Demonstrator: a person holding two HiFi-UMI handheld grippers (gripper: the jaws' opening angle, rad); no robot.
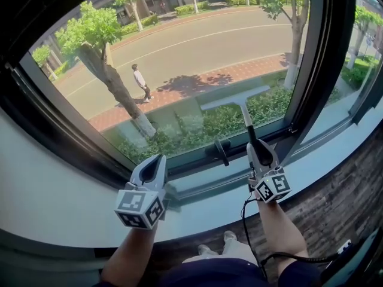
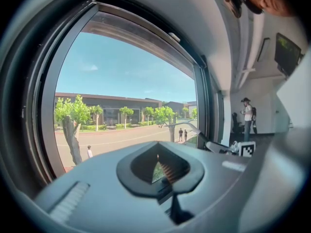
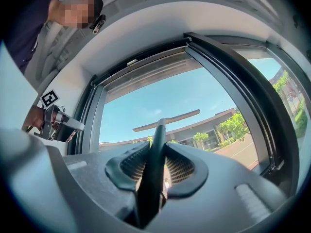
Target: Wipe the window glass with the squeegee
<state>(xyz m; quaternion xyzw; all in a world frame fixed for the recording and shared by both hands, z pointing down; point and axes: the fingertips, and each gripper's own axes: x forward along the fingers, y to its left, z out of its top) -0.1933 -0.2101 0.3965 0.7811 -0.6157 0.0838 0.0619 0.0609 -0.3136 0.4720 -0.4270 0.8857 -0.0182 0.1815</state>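
The squeegee has a pale T-shaped blade and a dark handle. Its blade lies level over the lower middle of the window glass; I cannot tell whether it touches. My right gripper is shut on the handle, just above the sill. In the right gripper view the handle runs up between the jaws of my right gripper to the blade. My left gripper hovers over the sill to the left, shut and holding nothing. In its own view the left gripper points at the pane, with the squeegee off to the right.
A dark window handle sits on the lower frame between the grippers. A thick black mullion bounds the pane on the right. The white sill runs below. A cable hangs from the right gripper. A person stands far back in the room.
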